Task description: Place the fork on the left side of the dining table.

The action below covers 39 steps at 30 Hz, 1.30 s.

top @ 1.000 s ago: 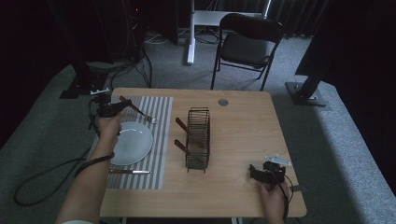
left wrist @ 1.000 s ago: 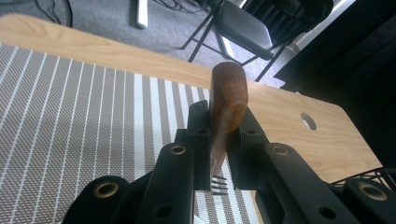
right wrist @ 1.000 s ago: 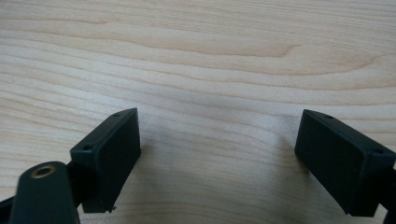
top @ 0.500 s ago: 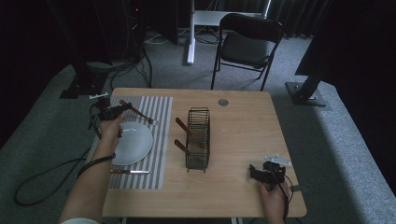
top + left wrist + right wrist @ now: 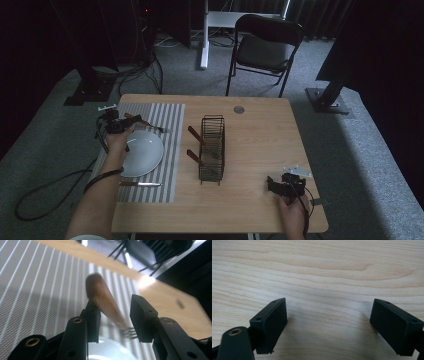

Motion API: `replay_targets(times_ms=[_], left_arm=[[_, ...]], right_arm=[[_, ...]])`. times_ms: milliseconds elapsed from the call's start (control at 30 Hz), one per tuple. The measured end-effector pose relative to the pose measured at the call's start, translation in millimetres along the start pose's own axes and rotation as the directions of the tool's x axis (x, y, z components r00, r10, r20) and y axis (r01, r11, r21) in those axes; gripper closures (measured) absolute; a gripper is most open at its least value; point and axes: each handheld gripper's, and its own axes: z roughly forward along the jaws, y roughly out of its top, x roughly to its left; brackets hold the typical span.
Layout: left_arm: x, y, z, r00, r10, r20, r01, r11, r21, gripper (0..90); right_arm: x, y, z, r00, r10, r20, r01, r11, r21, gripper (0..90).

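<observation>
The left gripper [image 5: 113,322] has its fingers [image 5: 143,317] parted, having just been opening, with the wooden-handled fork [image 5: 105,300] between them. The handle leans against one finger and stands clear of the other, so the pads do not clamp it. The fork's tines [image 5: 128,332] point down toward the rim of the white plate [image 5: 142,152].

Taking the plate as the landmark: the fork lies just beyond its far edge on the striped placemat [image 5: 167,117], the left gripper [image 5: 117,125] sits at its far left corner, and a knife [image 5: 140,184] lies on the mat just on its near side. A black wire rack [image 5: 212,150] stands to the plate's right on the bench [image 5: 255,130].

The right gripper [image 5: 328,325], far to the plate's right near the bench's front edge [image 5: 285,186], holds its fingers [image 5: 272,320] wide apart over bare wood.
</observation>
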Motion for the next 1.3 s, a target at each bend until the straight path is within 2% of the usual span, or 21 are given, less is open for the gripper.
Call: replay_targets(times_ms=[33,67,133,167,200,300,367,433,467,500,533,633,667,800,833,933,1067,1133,1200,1267,1300], left_arm=[[0.8,-0.9,0.7,1.0,-0.002,-0.008,0.002,1.0,0.001,58.4],[1.5,-1.0,2.4,0.9995,-0.022,-0.025,0.022,0.9997,0.007,53.7],[3.4,-0.1,6.6,0.9933,-0.085,-0.078,0.088,0.9952,0.042,50.7],[5.2,0.0,9.0,0.9913,-0.1,-0.086,0.105,0.9925,0.062,46.8],[7.1,-1.3,10.4,0.9918,-0.1,-0.079,0.106,0.9915,0.075,42.6],[9.2,-3.6,12.5,0.9892,-0.074,-0.127,0.086,0.9913,0.099,42.2],[11.1,-4.3,13.0,0.9887,-0.078,-0.128,0.091,0.9907,0.101,42.2],[13.9,-4.2,14.2,0.9863,-0.102,-0.13,0.115,0.9879,0.103,42.2],[15.1,-3.2,13.9,0.9823,-0.117,-0.146,0.129,0.9888,0.075,38.7],[16.3,-2.3,14.5,0.9811,-0.129,-0.144,0.143,0.986,0.086,37.8],[16.7,-1.9,15.2,0.9802,-0.125,-0.153,0.14,0.9857,0.094,37.7],[15.5,-0.7,16.8,0.9784,-0.048,-0.201,0.074,0.9899,0.121,37.7],[15.8,-1.0,18.1,0.9771,-0.036,-0.209,0.065,0.989,0.133,37.7],[20.3,-4.4,22.7,0.9722,-0.047,-0.229,0.089,0.9796,0.18,37.7],[20.3,-4.4,22.7,0.9722,-0.047,-0.229,0.089,0.9796,0.18,37.7],[20.8,-7.5,22.8,0.9665,-0.029,-0.255,0.078,0.9797,0.185,37.7],[19.8,-4.7,20.3,0.9671,0.005,-0.255,0.04,0.9845,0.171,34.2],[19.9,-4.2,18.6,0.9641,-0.011,-0.265,0.054,0.9865,0.155,34.1],[18.5,-5.0,17.4,0.9668,-0.032,-0.253,0.071,0.9867,0.146,34.1],[14.7,-6.9,16.9,0.9686,0.005,-0.248,0.033,0.9886,0.147,34.1],[12.7,-7.9,16.6,0.9661,0.03,-0.256,0.011,0.9877,0.156,34.1]], right_arm=[[0.0,0.0,0.0,1.0,0.0,0.0,0.0,1.0,0.0,13.9],[0.0,0.0,0.0,1.0,0.0,0.0,0.0,1.0,0.0,13.9],[0.0,0.0,0.0,1.0,0.0,0.0,0.0,1.0,0.0,13.8],[0.0,0.0,0.0,1.0,0.0,0.0,0.0,1.0,0.0,13.8],[0.0,0.0,0.0,1.0,0.0,0.0,0.0,1.0,0.0,13.9],[0.0,0.0,0.0,1.0,0.001,0.0,-0.001,1.0,0.0,13.8],[0.0,0.0,0.0,1.0,0.0,0.0,0.0,1.0,0.0,13.9],[0.0,0.0,0.0,1.0,0.0,0.0,0.0,1.0,0.0,13.8],[0.0,0.0,0.0,1.0,0.0,0.0,0.0,1.0,0.0,13.8],[0.0,0.0,0.0,1.0,0.0,0.0,0.0,1.0,0.0,13.9],[0.0,0.0,0.0,1.0,0.0,0.0,0.0,1.0,0.0,13.8],[0.0,0.0,0.0,1.0,0.0,0.0,0.0,1.0,0.0,13.9],[0.0,0.0,0.0,1.0,0.0,0.0,0.0,1.0,0.0,13.8],[0.0,0.0,0.0,1.0,0.0,0.0,0.0,1.0,0.0,13.9],[0.0,0.0,0.0,1.0,0.0,0.0,0.0,1.0,0.0,13.9],[0.0,0.0,0.0,1.0,0.001,0.0,-0.001,1.0,0.0,13.9],[0.0,0.0,-0.1,1.0,0.0,0.0,0.0,1.0,0.0,13.9],[0.1,-0.1,-0.1,1.0,0.0,0.001,0.0,1.0,0.0,13.9],[0.2,-0.1,-0.1,1.0,0.001,0.001,-0.001,1.0,0.0,13.9],[0.2,-0.1,-0.1,1.0,0.0,0.001,0.0,1.0,0.0,13.9],[0.2,-0.1,-0.1,1.0,0.001,0.001,-0.001,1.0,0.0,13.9]])
